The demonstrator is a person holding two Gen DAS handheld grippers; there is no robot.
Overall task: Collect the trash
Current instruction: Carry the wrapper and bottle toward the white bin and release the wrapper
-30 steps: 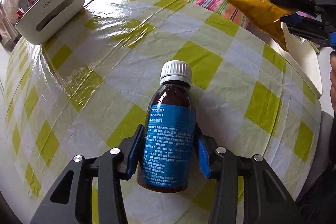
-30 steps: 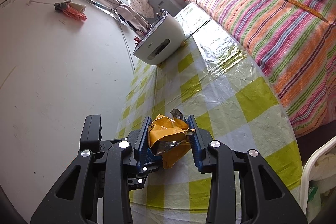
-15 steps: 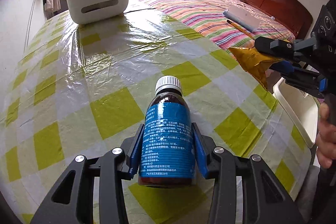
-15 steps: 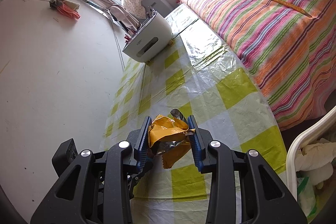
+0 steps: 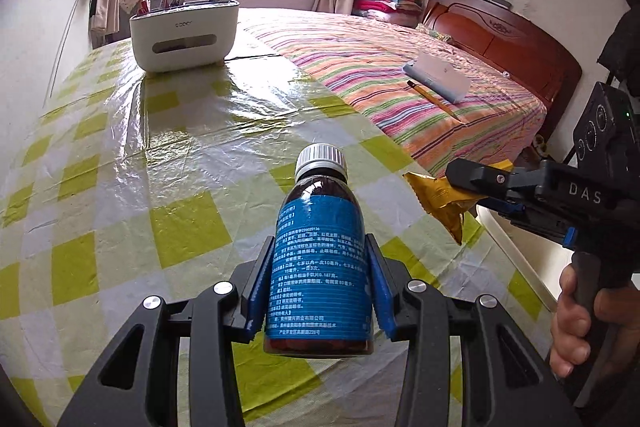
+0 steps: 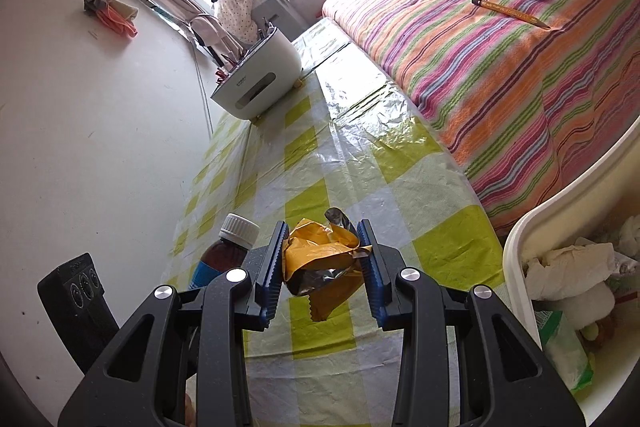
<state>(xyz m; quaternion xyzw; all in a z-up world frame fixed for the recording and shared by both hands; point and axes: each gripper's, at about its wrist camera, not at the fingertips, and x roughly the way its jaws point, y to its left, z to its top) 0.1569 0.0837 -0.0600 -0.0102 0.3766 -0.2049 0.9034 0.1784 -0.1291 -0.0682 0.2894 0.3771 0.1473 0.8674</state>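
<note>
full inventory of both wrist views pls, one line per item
medicine bottle: 1, brown with blue label and white cap, held above the table in the left tongs
snack wrapper: 1, yellow-gold with silver inside, crumpled, clamped in the right tongs
trash bin: 1, white, off the table's near right edge, tissues and other waste inside
table: 1, green-and-white check cloth under clear plastic
organizer box: 1, white, far end of table, pens sticking out
bed: 1, striped cover, right of table
pencil: 1, yellow, on bed
pale blue case: 1, on bed beside pencil
left tongs: black with blue pads, shut on bottle
right tongs: same, shut on wrapper
right hand: 1, on right tongs' handle
</note>
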